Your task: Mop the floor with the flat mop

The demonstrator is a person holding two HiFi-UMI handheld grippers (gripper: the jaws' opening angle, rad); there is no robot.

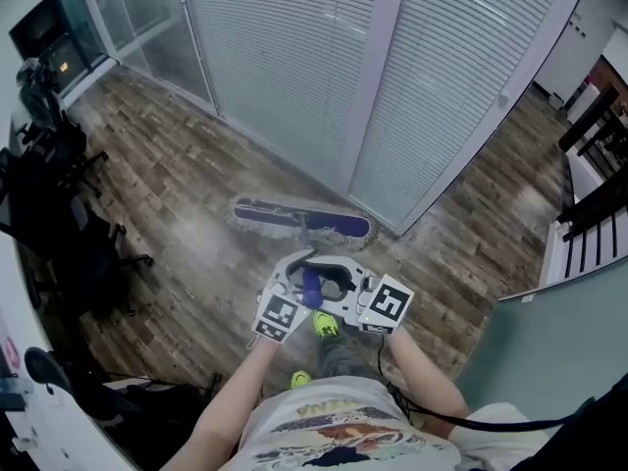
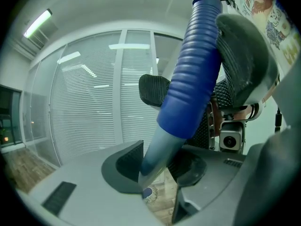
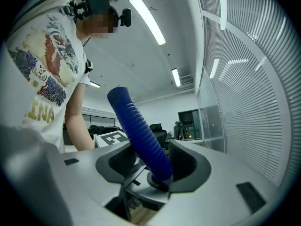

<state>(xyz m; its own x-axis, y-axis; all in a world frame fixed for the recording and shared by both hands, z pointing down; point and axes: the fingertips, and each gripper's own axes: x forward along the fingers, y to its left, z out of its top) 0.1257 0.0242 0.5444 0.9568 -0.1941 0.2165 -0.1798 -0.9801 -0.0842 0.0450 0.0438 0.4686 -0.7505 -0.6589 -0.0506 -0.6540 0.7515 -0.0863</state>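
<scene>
The flat mop's purple and grey head [image 1: 299,222] lies flat on the wooden floor, close to the blind-covered glass wall. Its handle rises toward me and ends in a blue ribbed grip [image 1: 311,287] [image 2: 193,74] [image 3: 138,135]. My left gripper [image 1: 302,281] [image 2: 157,166] is shut on the handle just below the blue grip, on the silver pole [image 2: 157,154]. My right gripper [image 1: 334,285] [image 3: 153,166] comes in from the other side and is shut on the blue grip itself. Both grippers sit side by side in front of my body.
Black office chairs [image 1: 59,214] crowd the left side. The glass wall with blinds [image 1: 324,86] runs across the back. Dark-framed white furniture [image 1: 589,224] stands at the right. My green shoes [image 1: 324,324] are below the grippers.
</scene>
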